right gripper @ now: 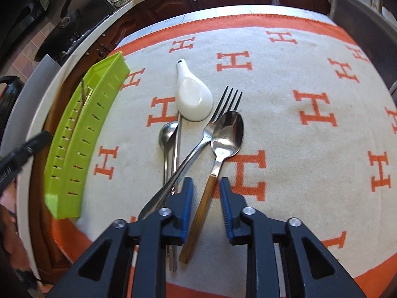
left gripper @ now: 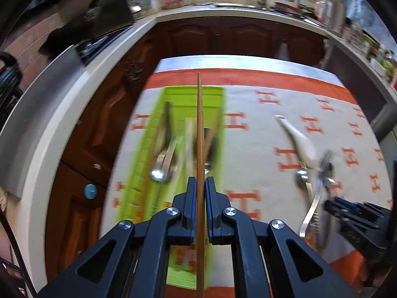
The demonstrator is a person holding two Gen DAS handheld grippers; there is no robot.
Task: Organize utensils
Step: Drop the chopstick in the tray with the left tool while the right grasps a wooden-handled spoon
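The left gripper (left gripper: 200, 183) points steeply down, its blue pads (left gripper: 191, 206) clamped tight on a thin wooden chopstick (left gripper: 200, 129). The right gripper (right gripper: 206, 186) also tilts steeply down, jaws parted, its pads (right gripper: 186, 206) either side of a wooden spoon handle (right gripper: 198, 213) without pressing it

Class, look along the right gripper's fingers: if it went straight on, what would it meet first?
Probably the wooden-handled spoon, whose handle already lies between the open jaws of the right gripper; beneath it is the cloth. Depth is unclear.
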